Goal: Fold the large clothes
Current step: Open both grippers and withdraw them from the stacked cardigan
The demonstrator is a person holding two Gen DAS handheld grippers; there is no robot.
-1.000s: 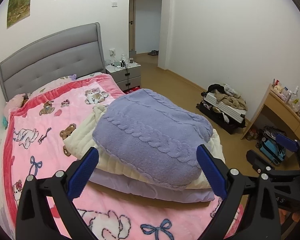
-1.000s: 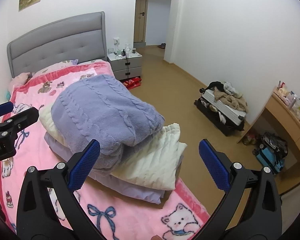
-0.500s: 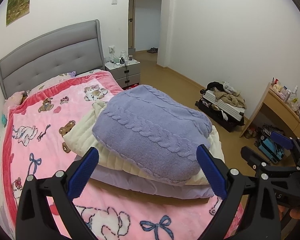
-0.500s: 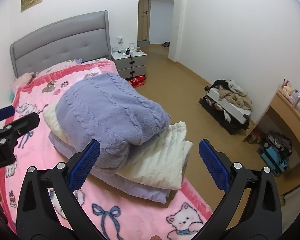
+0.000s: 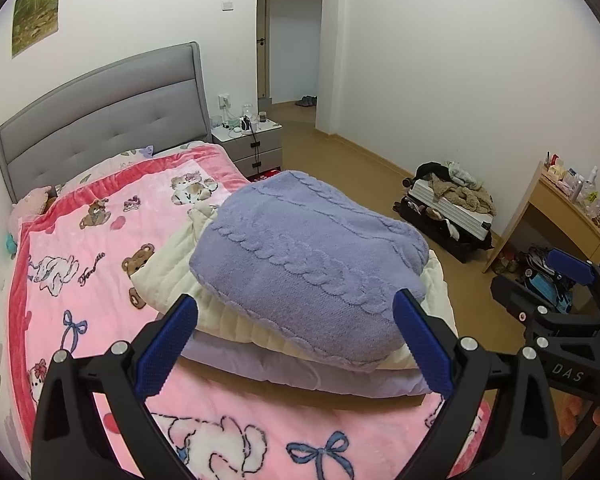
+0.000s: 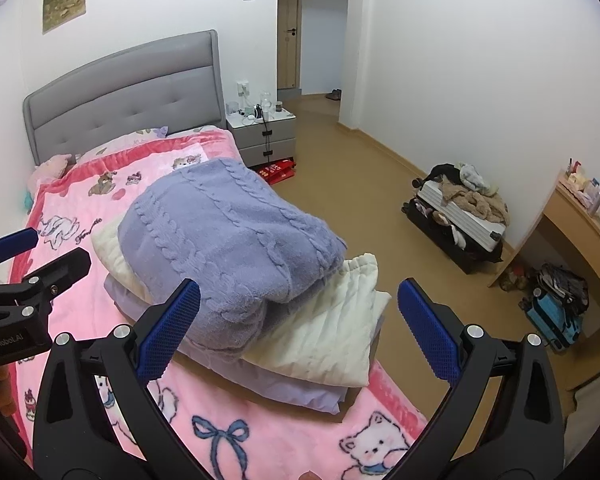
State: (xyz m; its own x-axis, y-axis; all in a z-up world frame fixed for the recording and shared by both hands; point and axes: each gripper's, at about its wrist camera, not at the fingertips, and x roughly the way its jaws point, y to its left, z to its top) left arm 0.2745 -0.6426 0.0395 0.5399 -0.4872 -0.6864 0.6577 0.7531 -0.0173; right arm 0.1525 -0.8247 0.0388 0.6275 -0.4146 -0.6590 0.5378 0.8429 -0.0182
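Across the left and centre of both views, a bed (image 5: pixel 100 248) under a pink cartoon blanket (image 6: pixel 80 208), with grey headboard (image 5: pixel 100 120) at upper left. At frame centre, on the blanket, a stack of folded clothes: lilac cable-knit sweater (image 5: pixel 300 256) on top, cream quilted garment (image 6: pixel 332 332) beneath, pale lilac layer (image 6: pixel 300 392) at the bottom. At lower centre, left gripper (image 5: pixel 296 344) and right gripper (image 6: pixel 298 328), jaws spread wide, holding nothing, hovering short of the stack. At right, an open suitcase (image 6: pixel 456 224) on the floor.
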